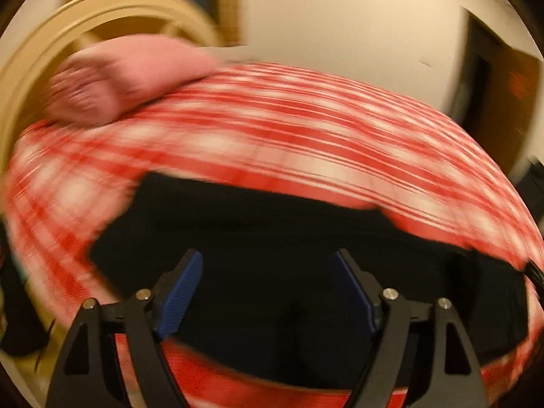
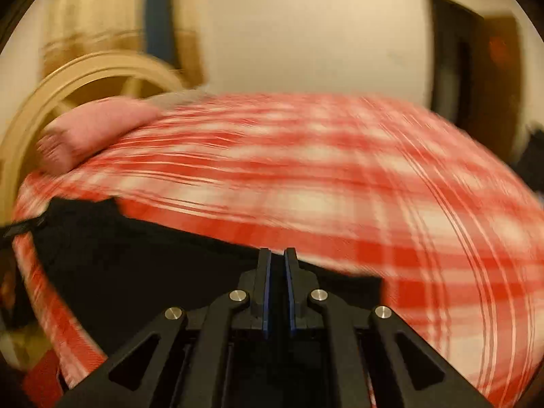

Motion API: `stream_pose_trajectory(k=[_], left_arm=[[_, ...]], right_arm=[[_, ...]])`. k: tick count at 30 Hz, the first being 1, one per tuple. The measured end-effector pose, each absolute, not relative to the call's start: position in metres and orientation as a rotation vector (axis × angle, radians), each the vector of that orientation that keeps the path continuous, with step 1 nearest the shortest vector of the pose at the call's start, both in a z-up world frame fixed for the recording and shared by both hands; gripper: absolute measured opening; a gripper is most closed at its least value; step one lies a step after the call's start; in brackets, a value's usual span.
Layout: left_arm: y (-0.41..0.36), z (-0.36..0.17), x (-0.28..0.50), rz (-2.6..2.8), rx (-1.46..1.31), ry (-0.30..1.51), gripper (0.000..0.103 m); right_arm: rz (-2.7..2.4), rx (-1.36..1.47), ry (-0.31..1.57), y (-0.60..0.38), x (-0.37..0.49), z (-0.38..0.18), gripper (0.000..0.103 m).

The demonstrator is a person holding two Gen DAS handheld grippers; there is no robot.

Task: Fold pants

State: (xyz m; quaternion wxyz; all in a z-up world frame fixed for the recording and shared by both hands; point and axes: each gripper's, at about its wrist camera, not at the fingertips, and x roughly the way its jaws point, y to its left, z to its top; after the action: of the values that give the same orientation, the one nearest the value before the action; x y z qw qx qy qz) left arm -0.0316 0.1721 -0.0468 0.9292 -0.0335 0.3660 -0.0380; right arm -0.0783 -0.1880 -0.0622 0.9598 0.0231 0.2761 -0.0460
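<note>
I note black pants (image 1: 272,238) flat on red-white plaid bedcover (image 1: 272,119), folded slab, detail lost in blur. Pink pillow (image 1: 129,74) at far left, wooden headboard (image 1: 102,10) behind, cream wall (image 2: 306,34). Long axis runs left-right. Left gripper (image 1: 268,265) spread wide above pants, empty. Right gripper (image 2: 277,255) nearly closed at pants edge; cannot tell if cloth pinched.

Pants (image 1: 272,238): matt black cloth. Bedcover (image 1: 272,119): woven red-white check. Pillow (image 1: 129,74): soft pink fabric. Headboard (image 1: 30,68): smooth pale wood.

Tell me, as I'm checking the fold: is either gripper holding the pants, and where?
Nothing is held: the left gripper is open above the black pants; the right gripper is shut, no cloth between its fingers.
</note>
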Motion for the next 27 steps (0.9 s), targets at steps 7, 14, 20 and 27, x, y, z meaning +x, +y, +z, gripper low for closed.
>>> stream_pose_trajectory(k=[7,14,20,27], left_arm=[[0.241,-0.061,-0.022,0.159,-0.117,0.77,0.082],[0.269,-0.07,-0.018,0.168,-0.226,0.766,0.085],[0.271,-0.09,0.0,0.151,-0.327,0.81,0.085],[0.258,-0.099,-0.004,0.156,-0.386,0.8,0.087]], right_arm=[[0.209,-0.007,0.629,-0.086,-0.024,-0.078,0.008],[0.231,-0.038,0.686,-0.058,-0.009,-0.094,0.009],[0.193,0.096,0.585,-0.086,-0.038,-0.066,0.009],[0.145,0.209,0.619,-0.103,-0.051,-0.072,0.009]])
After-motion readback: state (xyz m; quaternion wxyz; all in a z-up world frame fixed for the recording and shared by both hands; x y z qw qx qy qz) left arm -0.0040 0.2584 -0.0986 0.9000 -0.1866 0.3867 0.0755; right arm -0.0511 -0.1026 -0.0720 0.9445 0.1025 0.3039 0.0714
